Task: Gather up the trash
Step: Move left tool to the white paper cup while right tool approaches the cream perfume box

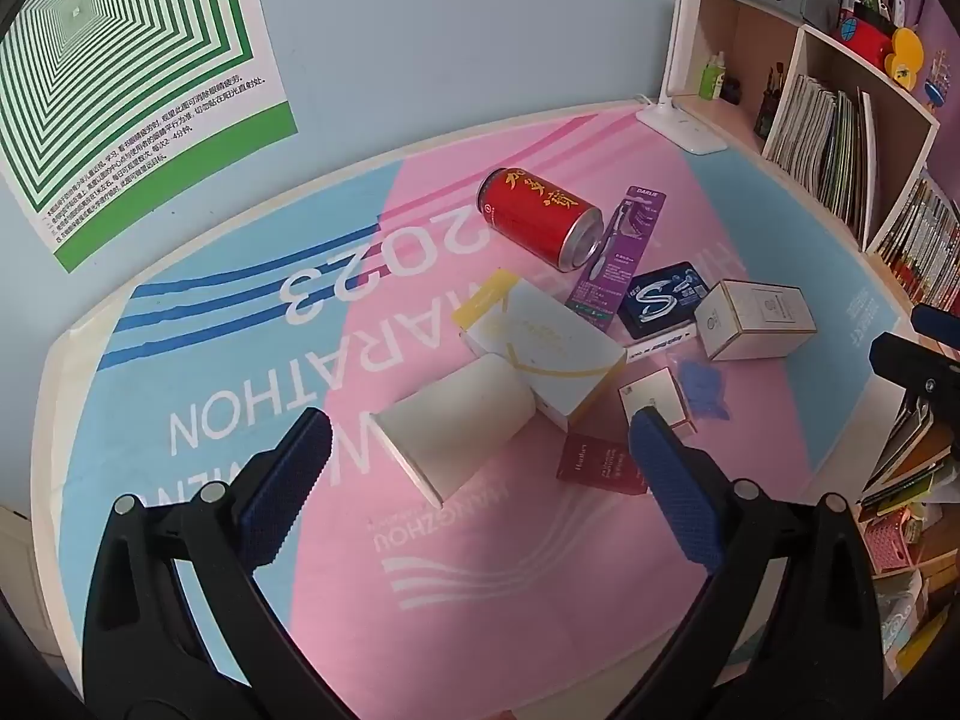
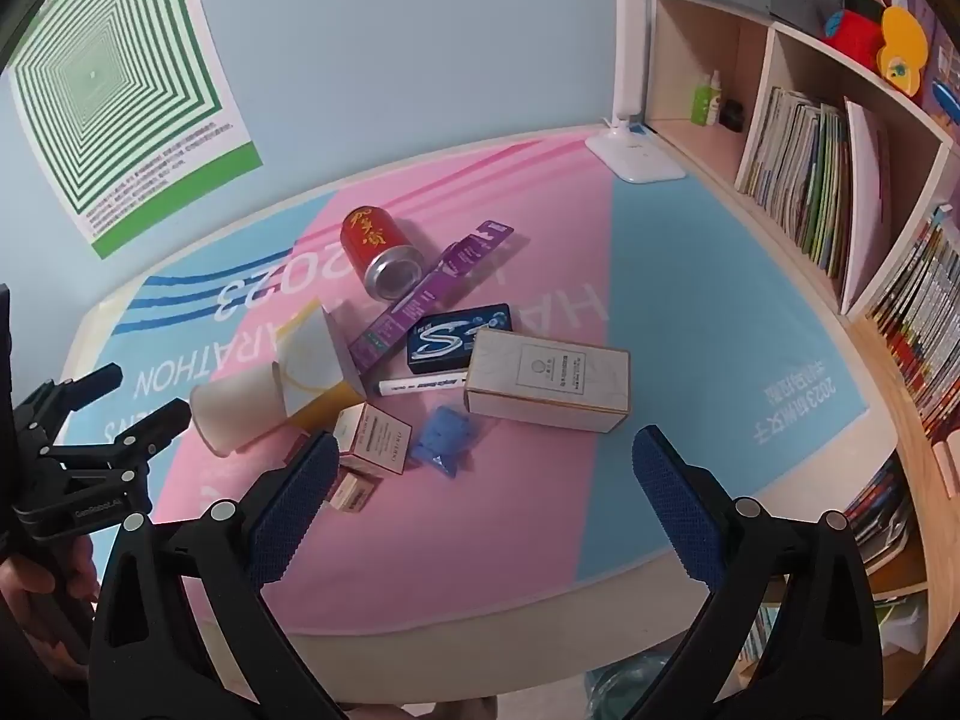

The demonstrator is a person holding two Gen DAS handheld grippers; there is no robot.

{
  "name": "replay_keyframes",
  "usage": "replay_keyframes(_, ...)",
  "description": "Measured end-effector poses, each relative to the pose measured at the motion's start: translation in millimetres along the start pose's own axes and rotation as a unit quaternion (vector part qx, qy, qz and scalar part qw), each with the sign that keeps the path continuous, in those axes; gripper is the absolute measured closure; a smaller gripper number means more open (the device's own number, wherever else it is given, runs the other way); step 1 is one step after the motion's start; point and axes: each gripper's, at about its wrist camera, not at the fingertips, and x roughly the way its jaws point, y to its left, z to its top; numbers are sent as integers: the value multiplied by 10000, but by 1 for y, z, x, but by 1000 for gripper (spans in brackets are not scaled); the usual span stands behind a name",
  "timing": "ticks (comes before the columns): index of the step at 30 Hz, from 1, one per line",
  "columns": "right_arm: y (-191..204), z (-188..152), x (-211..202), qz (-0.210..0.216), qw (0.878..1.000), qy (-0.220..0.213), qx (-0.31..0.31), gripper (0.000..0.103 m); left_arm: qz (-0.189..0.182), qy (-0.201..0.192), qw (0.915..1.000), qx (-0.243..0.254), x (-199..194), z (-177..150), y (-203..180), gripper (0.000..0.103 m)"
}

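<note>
Trash lies in a pile on the pink and blue mat. A white paper cup lies on its side just ahead of my open, empty left gripper. Behind it are a white and yellow box, a red can, a purple toothbrush pack, a dark blue gum box and a white carton. My right gripper is open and empty, in front of a crumpled blue wrapper, the white carton and a small white box.
A white marker lies among the pile. A small maroon box lies near my left gripper's right finger. A white desk lamp stands at the back. A bookshelf with books lines the right side. The left gripper shows at the right wrist view's left edge.
</note>
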Motion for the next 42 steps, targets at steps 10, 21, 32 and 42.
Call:
replay_keyframes(10, 3, 1, 1, 18, 10000, 2, -18, 6, 23, 16, 10000, -12, 0, 0, -1, 6)
replay_keyframes(21, 4, 4, 2, 33, 10000, -20, -58, 6, 13, 62, 10000, -68, 3, 1, 2, 6)
replay_keyframes(32, 6, 5, 3, 101, 9998, -133, -72, 6, 47, 115, 9999, -5, 5, 0, 5, 6)
replay_keyframes(42, 4, 7, 12, -14, 9994, 314, -144, 6, 61, 195, 9998, 19, 12, 1, 6, 6)
